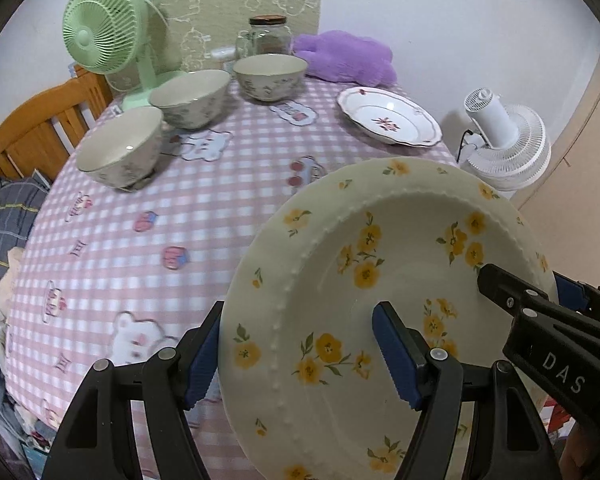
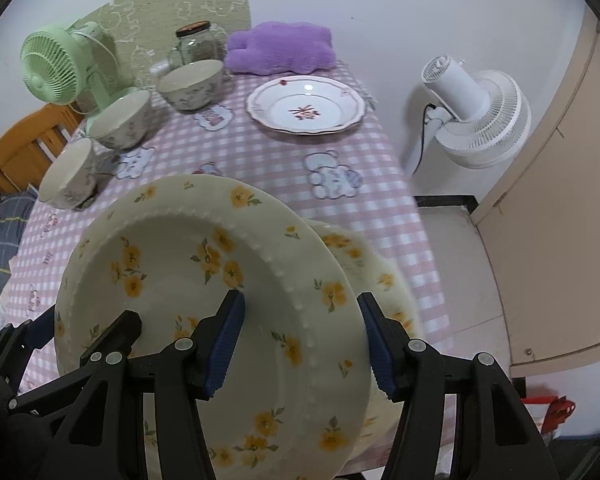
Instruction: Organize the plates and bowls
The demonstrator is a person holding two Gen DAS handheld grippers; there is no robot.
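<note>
Above the pink checked tabletop (image 1: 220, 216), the left tool (image 1: 300, 354) and right tool (image 2: 302, 338) are each clamping opposite rims of the cream yellow-flowered ceramic plate (image 1: 380, 280), sharing its weight for carrying.

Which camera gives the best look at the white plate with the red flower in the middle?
The right wrist view: the white plate sits near the centre, its whole rim and red flower clear. The left wrist view shows the same plate farther to the side and flatter, though still unobstructed.
</note>
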